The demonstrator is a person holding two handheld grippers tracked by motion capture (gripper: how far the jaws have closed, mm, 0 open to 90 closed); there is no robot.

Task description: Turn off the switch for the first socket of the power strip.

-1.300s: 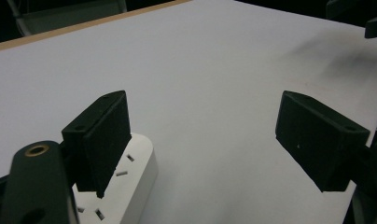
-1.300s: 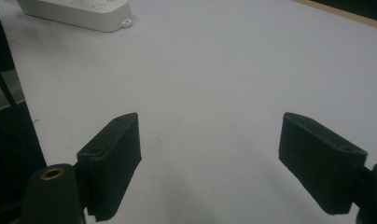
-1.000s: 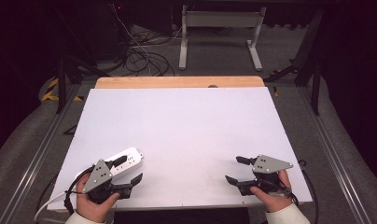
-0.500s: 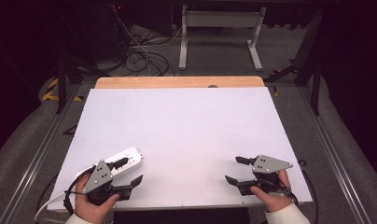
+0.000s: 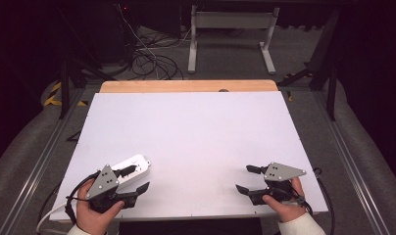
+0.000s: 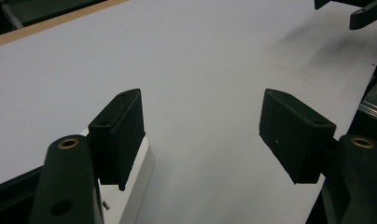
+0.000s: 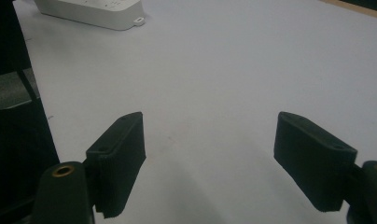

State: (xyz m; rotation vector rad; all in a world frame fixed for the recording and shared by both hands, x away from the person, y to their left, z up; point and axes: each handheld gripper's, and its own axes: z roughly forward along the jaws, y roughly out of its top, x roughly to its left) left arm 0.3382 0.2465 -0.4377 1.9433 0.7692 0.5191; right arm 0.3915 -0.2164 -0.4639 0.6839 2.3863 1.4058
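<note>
White power strip [image 5: 132, 167] sits beside the left claw [image 5: 137, 178], whose open jaws have just been narrowing with nothing between them; right claw [image 5: 246, 179] gapes, empty.

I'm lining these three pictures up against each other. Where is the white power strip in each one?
High view: the power strip lies at lower left on the table, beside the left gripper.
Left gripper view: its end shows at the bottom, beside the left-hand jaw.
Right gripper view: it lies at the top left.
Shared landmark: the white table top.
</note>
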